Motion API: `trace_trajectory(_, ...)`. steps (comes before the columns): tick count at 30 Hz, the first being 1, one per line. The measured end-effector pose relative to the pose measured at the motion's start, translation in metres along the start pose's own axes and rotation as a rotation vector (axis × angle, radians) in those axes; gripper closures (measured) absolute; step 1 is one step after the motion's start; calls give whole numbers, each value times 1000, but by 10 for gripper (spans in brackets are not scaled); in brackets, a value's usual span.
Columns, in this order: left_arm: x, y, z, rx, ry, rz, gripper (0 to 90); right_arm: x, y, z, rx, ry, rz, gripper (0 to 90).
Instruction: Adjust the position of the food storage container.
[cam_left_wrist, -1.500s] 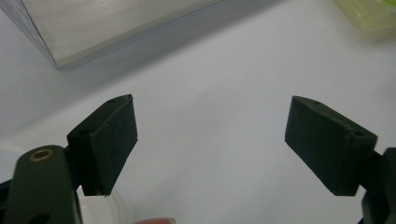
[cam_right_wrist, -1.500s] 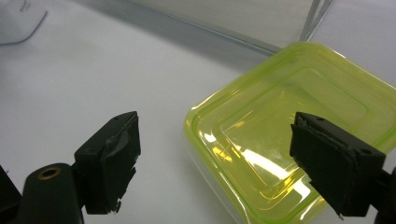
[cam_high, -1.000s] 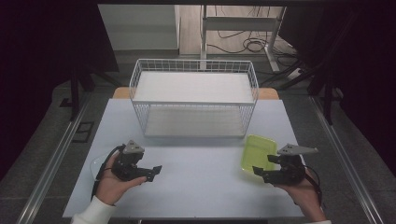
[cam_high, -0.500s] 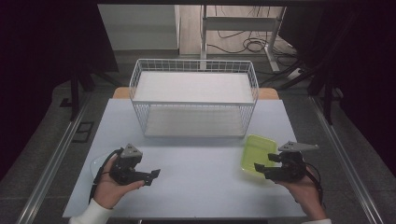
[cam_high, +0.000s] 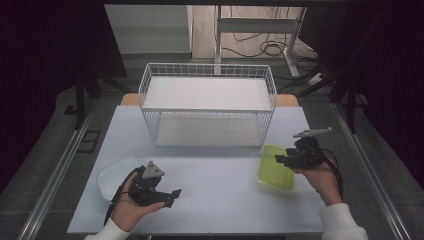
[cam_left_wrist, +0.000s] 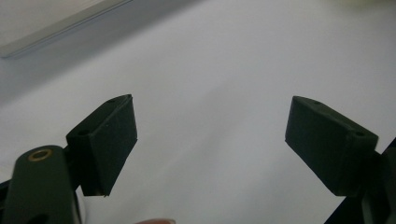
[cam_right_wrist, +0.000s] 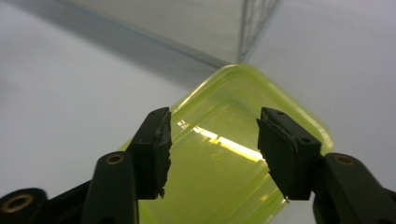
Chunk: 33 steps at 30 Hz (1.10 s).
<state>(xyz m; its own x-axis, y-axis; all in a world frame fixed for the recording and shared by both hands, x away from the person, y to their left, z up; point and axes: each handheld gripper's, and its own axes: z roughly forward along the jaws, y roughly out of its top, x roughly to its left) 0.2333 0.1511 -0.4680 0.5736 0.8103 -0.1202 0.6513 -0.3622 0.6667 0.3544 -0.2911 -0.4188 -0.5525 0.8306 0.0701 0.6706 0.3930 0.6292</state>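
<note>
A: The yellow-green tray (cam_right_wrist: 233, 154)'s near end runs off the right gripper view's bottom edge, behind the jaws.

B: And the clear dish (cam_high: 114, 178)'s right part hides behind the left gripper (cam_high: 172, 195).

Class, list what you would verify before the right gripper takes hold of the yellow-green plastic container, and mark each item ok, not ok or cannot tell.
1. Right gripper lined up over the yellow-green plastic container: ok.
2. Its jaws, just been closing, with nothing gripped between them: ok.
3. Pads touching the container's rim: cannot tell.
4. Left gripper open, over bare white table: ok.
5. White wire basket standing apart from the container: ok.
6. Clear dish by the left hand, out of the way: ok.
</note>
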Motion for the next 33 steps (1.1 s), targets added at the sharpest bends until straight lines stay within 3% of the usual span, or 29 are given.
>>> trace_trajectory(6, 1, -1, 6, 23, -7, 1, 165, -20, 16, 12, 29, -42, 12, 594)
trace_trajectory(7, 1, -1, 6, 25, -7, 2, 165, -26, 21, 17, 40, -55, 15, 659)
trace_trajectory(10, 2, -1, 7, 31, -6, 5, 165, -33, 25, 22, 53, -42, 24, 738)
trace_trajectory(11, 3, -2, 7, 32, -5, 3, 165, -38, 27, 29, 88, -58, 16, 802)
trace_trajectory(15, 4, -2, 7, 29, -1, -2, 165, -45, 29, 39, 123, -76, 2, 880)
trace_trajectory(25, 2, -4, 8, 35, -2, 4, 165, -49, 28, 55, 174, -119, -55, 890)
trace_trajectory(33, 1, -5, 11, 44, 4, 7, 163, -48, 29, 56, 159, -144, -99, 890)
